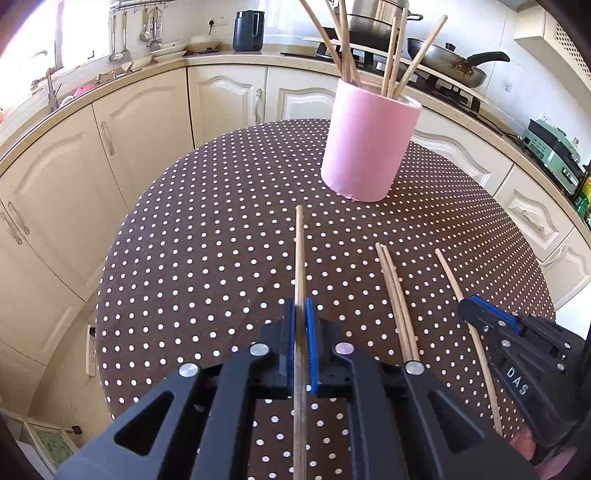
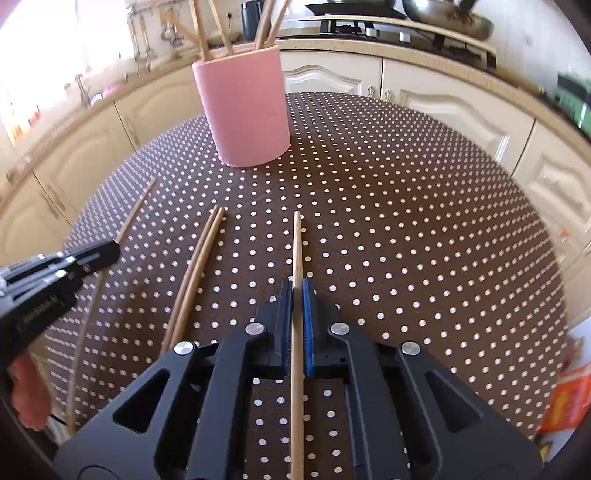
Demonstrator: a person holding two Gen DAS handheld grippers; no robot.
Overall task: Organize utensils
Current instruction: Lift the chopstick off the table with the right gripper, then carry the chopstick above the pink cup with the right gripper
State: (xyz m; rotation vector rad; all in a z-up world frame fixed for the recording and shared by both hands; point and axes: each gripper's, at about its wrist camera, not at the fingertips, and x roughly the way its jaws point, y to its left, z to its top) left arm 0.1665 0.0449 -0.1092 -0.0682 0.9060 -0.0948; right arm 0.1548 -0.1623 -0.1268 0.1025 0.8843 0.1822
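Note:
My left gripper (image 1: 301, 306) is shut on a wooden chopstick (image 1: 300, 251) that points toward the pink holder (image 1: 365, 147). Several chopsticks stand upright in that holder. To the right, a pair of chopsticks (image 1: 397, 295) lies on the dotted brown tablecloth (image 1: 221, 221). Further right, my right gripper (image 1: 467, 306) sits on another chopstick (image 1: 448, 273). The right wrist view shows my right gripper (image 2: 297, 286) shut on this chopstick (image 2: 297, 243). The pink holder (image 2: 245, 110) stands ahead to the left. The pair (image 2: 199, 266) and my left gripper (image 2: 110, 251) with its chopstick (image 2: 136, 210) are on the left.
Cream kitchen cabinets (image 1: 147, 129) curve around the far side of the round table. A frying pan (image 1: 454, 66) sits on the stove behind the holder, with a dark kettle (image 1: 248, 31) further left. An orange packet (image 2: 565, 402) lies off the table's right edge.

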